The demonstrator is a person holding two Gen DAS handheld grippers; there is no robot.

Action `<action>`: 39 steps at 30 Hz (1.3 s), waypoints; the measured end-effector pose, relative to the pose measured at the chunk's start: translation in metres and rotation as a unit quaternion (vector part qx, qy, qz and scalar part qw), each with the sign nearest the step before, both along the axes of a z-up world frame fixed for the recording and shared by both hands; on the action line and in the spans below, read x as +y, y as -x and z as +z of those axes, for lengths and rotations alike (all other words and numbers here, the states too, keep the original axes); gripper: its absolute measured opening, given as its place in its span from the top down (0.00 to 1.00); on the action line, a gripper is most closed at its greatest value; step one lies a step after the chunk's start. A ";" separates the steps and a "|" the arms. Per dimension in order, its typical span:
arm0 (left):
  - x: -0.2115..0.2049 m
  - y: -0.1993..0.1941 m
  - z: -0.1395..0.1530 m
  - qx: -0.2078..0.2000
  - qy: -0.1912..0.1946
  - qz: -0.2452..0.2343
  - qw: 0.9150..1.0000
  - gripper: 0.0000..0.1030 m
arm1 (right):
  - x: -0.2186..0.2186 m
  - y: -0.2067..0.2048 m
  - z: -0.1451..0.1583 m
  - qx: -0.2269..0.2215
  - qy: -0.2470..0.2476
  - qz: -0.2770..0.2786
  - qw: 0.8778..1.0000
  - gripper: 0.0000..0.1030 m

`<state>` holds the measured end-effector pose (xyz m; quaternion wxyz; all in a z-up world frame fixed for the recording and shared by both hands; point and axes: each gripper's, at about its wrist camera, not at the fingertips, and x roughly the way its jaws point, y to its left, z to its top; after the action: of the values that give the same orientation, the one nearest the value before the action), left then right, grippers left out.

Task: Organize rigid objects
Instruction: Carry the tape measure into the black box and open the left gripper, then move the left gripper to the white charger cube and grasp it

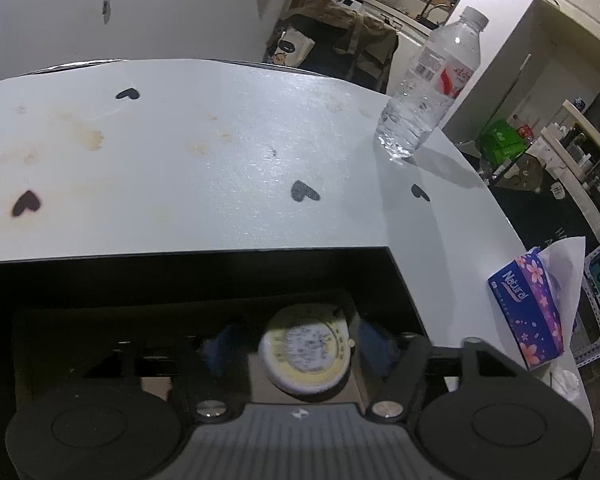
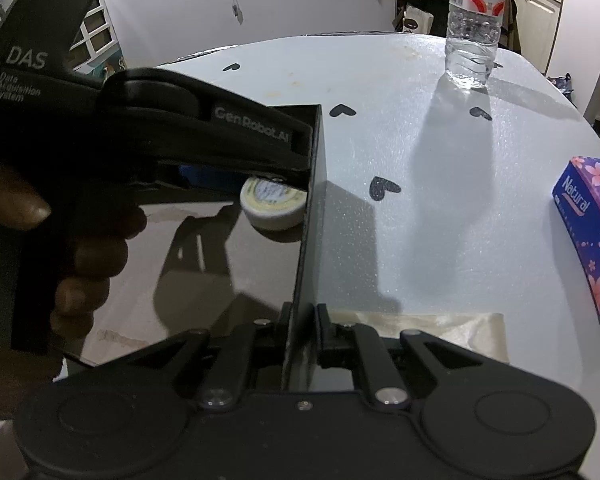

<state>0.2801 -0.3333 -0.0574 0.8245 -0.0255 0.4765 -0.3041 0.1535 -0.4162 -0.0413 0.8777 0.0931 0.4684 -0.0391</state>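
The table [image 1: 204, 168] is white with a fine grain, scattered with small black hearts [image 1: 305, 191] and faint tan stains [image 1: 94, 138]. The box [image 2: 314, 200] on it has black walls and a brownish, glossy floor. The small round tin [image 1: 305, 347] inside is cream-white at the rim, with a pale yellow ring and a white centre printed in tiny dark marks. Both grippers are black, the left gripper [image 2: 236, 128] lettered in grey-white; its pads [image 1: 220, 346] are blue. The bottle [image 2: 474, 20] is clear with a white and red label and a white cap [image 1: 476, 16]. The tissue pack [image 2: 590, 236] is blue and purple with pink blossoms and white lettering
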 end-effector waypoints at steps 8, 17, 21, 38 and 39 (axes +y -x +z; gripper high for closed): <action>0.018 0.017 0.016 -0.016 0.012 -0.025 0.999 0.14 | 0.000 0.000 0.000 0.001 -0.001 0.000 1.000 0.90; 0.051 0.067 0.048 -0.090 0.006 -0.064 0.994 0.00 | -0.001 0.000 -0.001 0.000 0.000 0.004 1.000 0.90; 0.070 0.089 0.057 -0.122 -0.001 -0.071 0.990 0.00 | 0.000 0.001 0.000 -0.003 0.000 0.003 1.000 0.90; 0.198 0.133 0.040 -0.185 -0.007 0.015 0.983 0.00 | 0.000 0.002 0.001 -0.004 0.002 0.006 1.000 0.90; 0.204 0.132 0.038 -0.183 -0.005 0.023 0.983 0.00 | 0.000 0.002 0.001 -0.004 0.002 0.006 1.000 0.90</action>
<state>0.1484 -0.1293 -0.0193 0.9047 0.0242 0.3181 -0.2823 0.1515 -0.4163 -0.0402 0.8802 0.0885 0.4651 -0.0345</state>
